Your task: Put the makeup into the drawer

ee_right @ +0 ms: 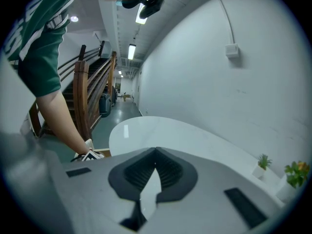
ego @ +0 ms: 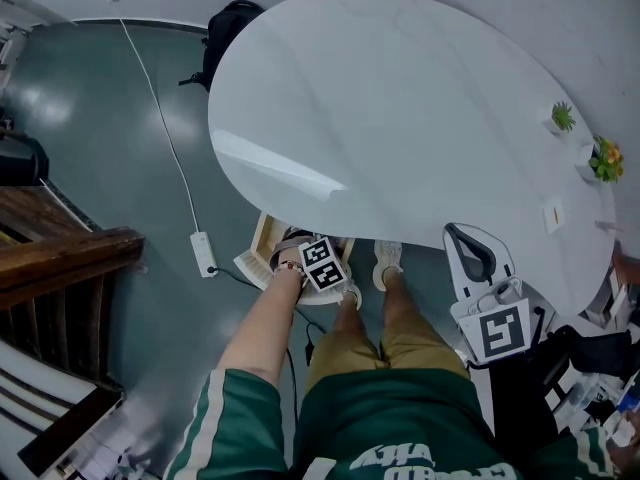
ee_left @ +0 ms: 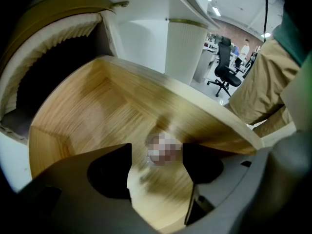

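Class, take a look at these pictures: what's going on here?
A person in a green top stands at a white oval table, a gripper in each hand. The left gripper reaches down into a wooden drawer below the tabletop, jaws apart, a small blurred item between them. The right gripper is held by the table's edge, jaws together, empty.

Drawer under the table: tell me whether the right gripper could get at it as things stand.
Probably not from here. The right gripper is shut, up by the table edge and aimed across its top, while the drawer sits low under that rim. The left gripper, jaws apart, reaches into it.
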Demonstrator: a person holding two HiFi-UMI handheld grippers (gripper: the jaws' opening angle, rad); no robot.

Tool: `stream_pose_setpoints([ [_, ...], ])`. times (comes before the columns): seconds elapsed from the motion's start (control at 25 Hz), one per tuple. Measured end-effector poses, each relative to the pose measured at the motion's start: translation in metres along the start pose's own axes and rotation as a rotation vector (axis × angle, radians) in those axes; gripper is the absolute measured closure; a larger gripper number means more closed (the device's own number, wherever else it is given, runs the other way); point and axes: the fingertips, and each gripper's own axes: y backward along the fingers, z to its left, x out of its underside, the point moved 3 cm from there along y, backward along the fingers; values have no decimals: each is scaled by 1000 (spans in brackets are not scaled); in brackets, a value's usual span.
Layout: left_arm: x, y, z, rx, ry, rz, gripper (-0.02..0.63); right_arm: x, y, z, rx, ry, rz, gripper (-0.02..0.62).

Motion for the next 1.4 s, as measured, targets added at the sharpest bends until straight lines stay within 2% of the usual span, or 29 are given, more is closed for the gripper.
stream_pose_setpoints([
  [0.24,-7,37,16,-38,100,-36,275,-18,-4,8,-3,-10,-39,591],
  [0.32,-9,54,19,-28,147,-42,273,-27,-6,10,-2,-16,-63,592],
  [0.48,-6,83,12,-12,186,-28,275,-46,-12,16,-13,-13,-113,592],
  [0.64,-4,116,4,-54,268,-79,275,-66,-16,18,-14,1,-156,592],
  [0.88,-1,181,8,-200,450,-210,273,-87,-21,22,-45,15,-205,592],
  [1.04,-13,241,25,-322,537,-352,273,-100,-23,22,-54,31,-228,592],
  [1.4,-49,401,60,-628,574,-702,273,-150,-24,28,-56,16,-336,592],
])
